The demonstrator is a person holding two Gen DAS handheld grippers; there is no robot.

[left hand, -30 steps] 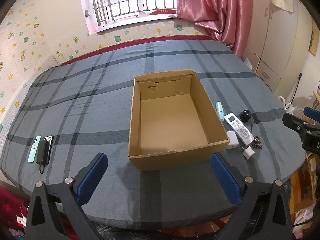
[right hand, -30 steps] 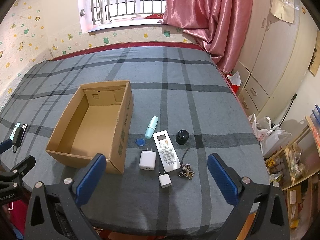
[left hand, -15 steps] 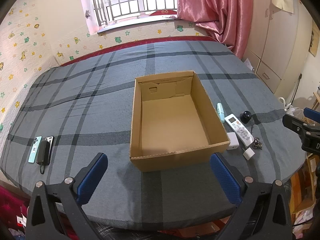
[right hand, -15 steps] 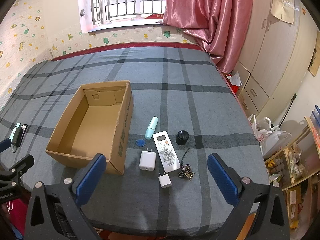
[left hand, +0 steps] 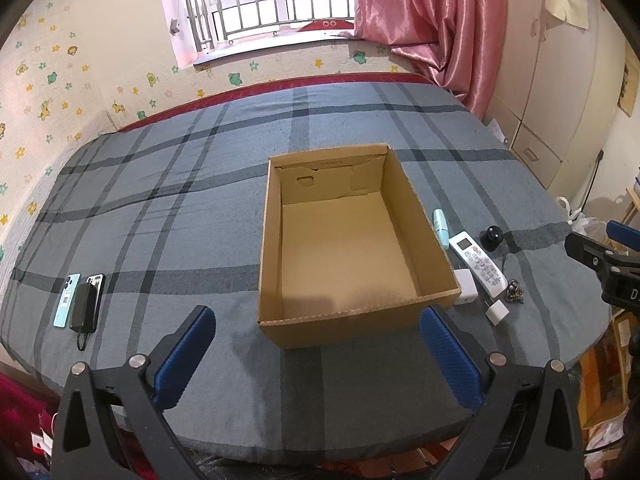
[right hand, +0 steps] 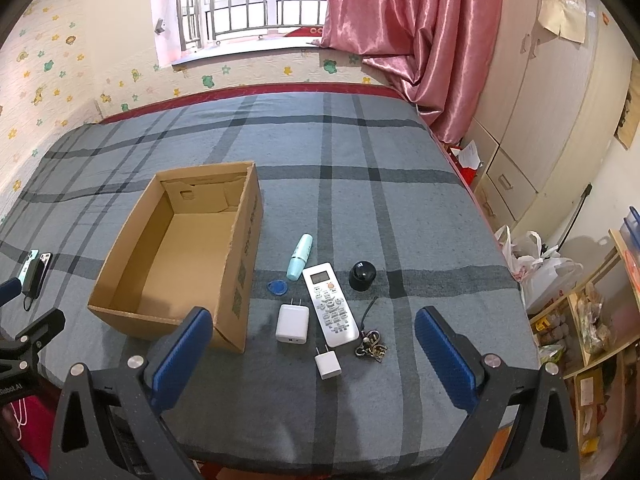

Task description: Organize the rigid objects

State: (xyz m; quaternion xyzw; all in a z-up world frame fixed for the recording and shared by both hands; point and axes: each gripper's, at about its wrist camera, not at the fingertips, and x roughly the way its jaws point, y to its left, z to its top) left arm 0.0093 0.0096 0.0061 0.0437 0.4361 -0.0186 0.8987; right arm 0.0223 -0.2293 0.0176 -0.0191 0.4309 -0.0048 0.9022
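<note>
Box [left hand: 348,248] drifted up-frame; both tongs [right hand: 314,344] agape, bed edge near.

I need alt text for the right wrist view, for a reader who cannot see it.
An empty open cardboard box sits on a grey plaid bed; to its right lie a white remote, two white chargers, a mint tube, a blue tag, a black cap and keys. The open right gripper hovers nearest the camera.
</note>
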